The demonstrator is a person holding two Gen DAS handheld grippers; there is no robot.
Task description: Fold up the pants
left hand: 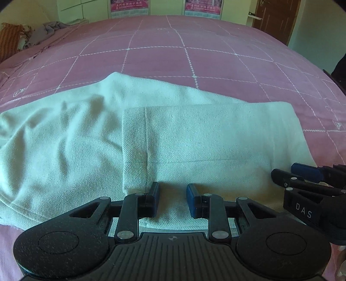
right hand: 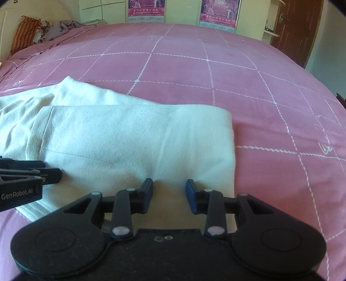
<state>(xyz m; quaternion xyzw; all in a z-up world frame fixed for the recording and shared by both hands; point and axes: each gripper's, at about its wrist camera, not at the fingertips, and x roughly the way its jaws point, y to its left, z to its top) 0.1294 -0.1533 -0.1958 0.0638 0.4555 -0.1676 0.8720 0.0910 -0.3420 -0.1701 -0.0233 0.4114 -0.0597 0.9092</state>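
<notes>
A wide bed covered in a pink quilted bedspread (right hand: pixel 216 71) with a white zigzag grid fills both of my wrist views. Beyond it I note pale cream cupboard fronts, two pink printed posters (right hand: pixel 218 11) whose lettering is too small for me to read, and a brown wooden door (right hand: pixel 296 28) with a metal handle at the far right. At the far left corner of the bed lie an orange patterned cushion (right hand: pixel 23 34) and a crumpled grey cloth (right hand: pixel 62 27).

The white woven-cotton pants (left hand: pixel 194 138) lie across the near edge of the bed, a hemmed leg end folded over on top, the remainder bunched toward the left.

My left gripper (left hand: pixel 172 200) points down at the near edge of the pants; its jaws stand apart with cloth lying between and beneath them, and no pinched fold shows. My right gripper (right hand: pixel 169 195) sits just beside it, over the right-hand part of the folded stack, jaws likewise apart over flat cloth, gripping nothing.

Legible writing: "DAS" on the right gripper's body in the left view; "GenRobot.AI" on the left gripper's body in the right view.
</notes>
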